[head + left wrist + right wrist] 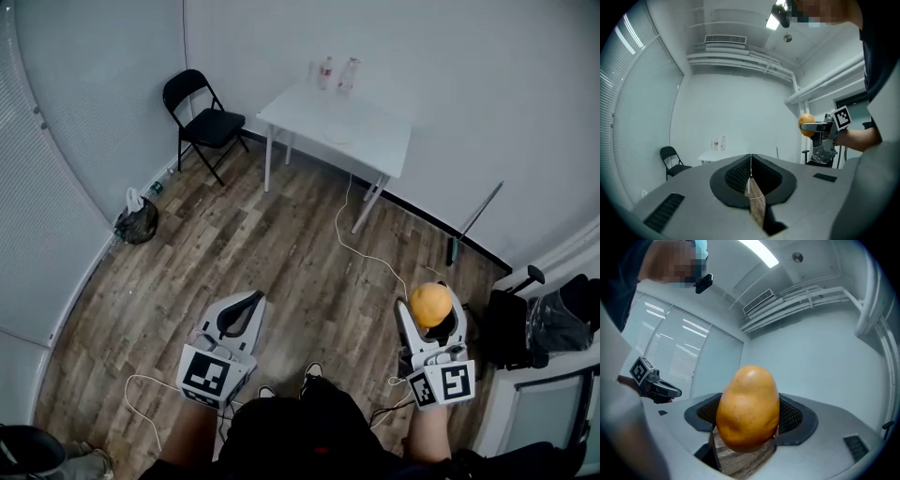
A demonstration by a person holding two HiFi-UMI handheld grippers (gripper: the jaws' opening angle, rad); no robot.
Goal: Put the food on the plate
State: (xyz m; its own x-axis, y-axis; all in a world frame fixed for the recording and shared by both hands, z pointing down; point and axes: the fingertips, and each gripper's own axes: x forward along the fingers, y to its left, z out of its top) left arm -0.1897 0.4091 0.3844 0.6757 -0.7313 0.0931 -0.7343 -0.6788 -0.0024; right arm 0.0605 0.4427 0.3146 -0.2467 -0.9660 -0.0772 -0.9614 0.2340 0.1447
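Note:
An orange-yellow, potato-shaped piece of food (430, 304) sits between the jaws of my right gripper (432, 292), which is shut on it and held at waist height over the wooden floor. It fills the middle of the right gripper view (747, 408). My left gripper (246, 303) is shut with nothing in it; its jaws meet along one line (750, 161). The food (805, 123) also shows at the right of the left gripper view. Far ahead stands a white table (375, 141) with a pale round shape (336, 138), possibly the plate.
Two bottles (337, 73) stand at the table's back edge. A black folding chair (202, 112) is left of it, a dark bag (139, 223) lies by the left wall. A white cable (361, 248) runs over the floor. Dark luggage (525, 328) stands at the right.

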